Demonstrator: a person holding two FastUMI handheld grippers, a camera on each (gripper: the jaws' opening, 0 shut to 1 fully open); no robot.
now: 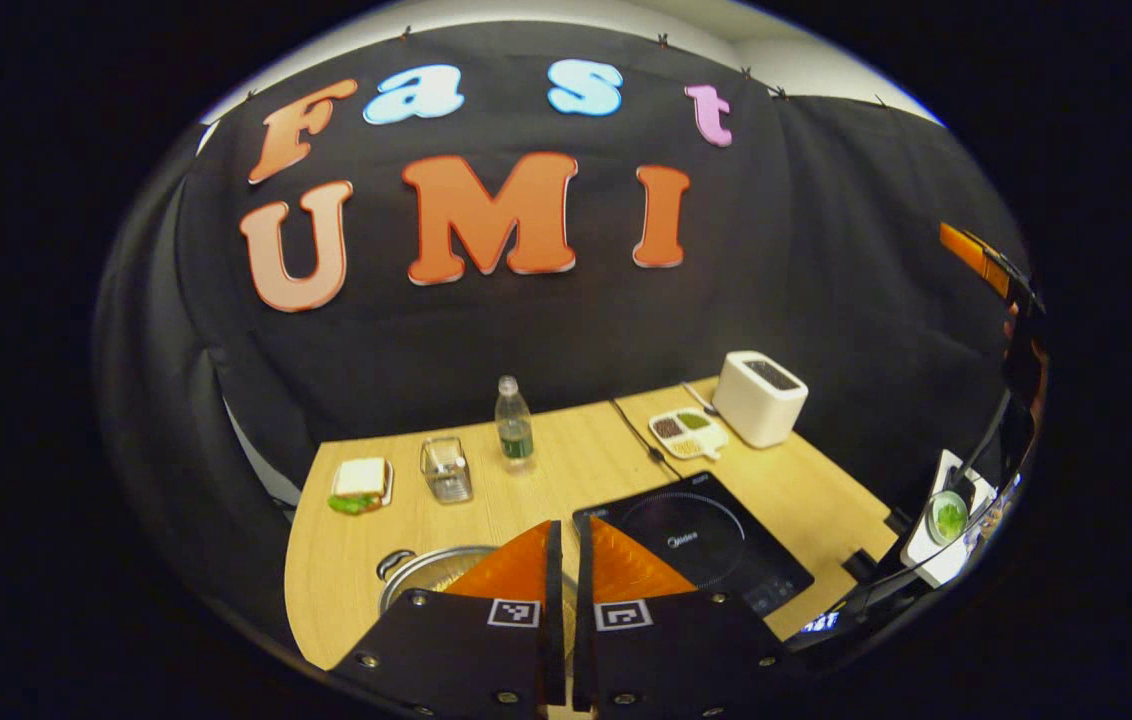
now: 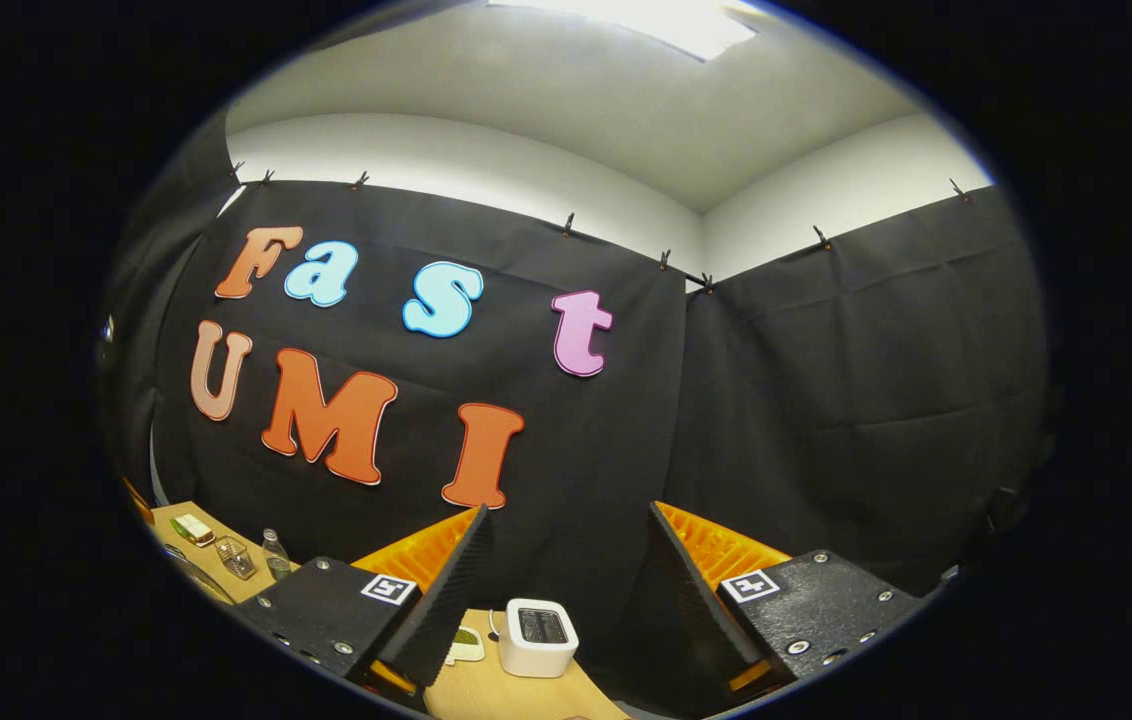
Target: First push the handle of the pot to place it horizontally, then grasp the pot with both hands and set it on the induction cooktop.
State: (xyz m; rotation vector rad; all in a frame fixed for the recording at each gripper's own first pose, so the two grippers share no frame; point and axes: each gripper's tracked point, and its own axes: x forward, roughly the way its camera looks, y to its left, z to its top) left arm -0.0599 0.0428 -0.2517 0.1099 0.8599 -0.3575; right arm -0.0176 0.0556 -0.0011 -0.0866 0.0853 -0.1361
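Shiny metal pot (image 1: 426, 572), wood-grain table (image 1: 566, 470)

The left hand-held gripper (image 1: 568, 560) ends in two black angular plates, each studded with silver screws and carrying a small square black-and-white marker near the inner edge, with ribbed triangular fingers (image 1: 516, 570) rising from them. The right hand-held gripper (image 2: 566, 580) is built the same: black plates, silver screws, one square marker apiece, and ribbed wedge-shaped fingers (image 2: 716, 550) with dark textured inner faces
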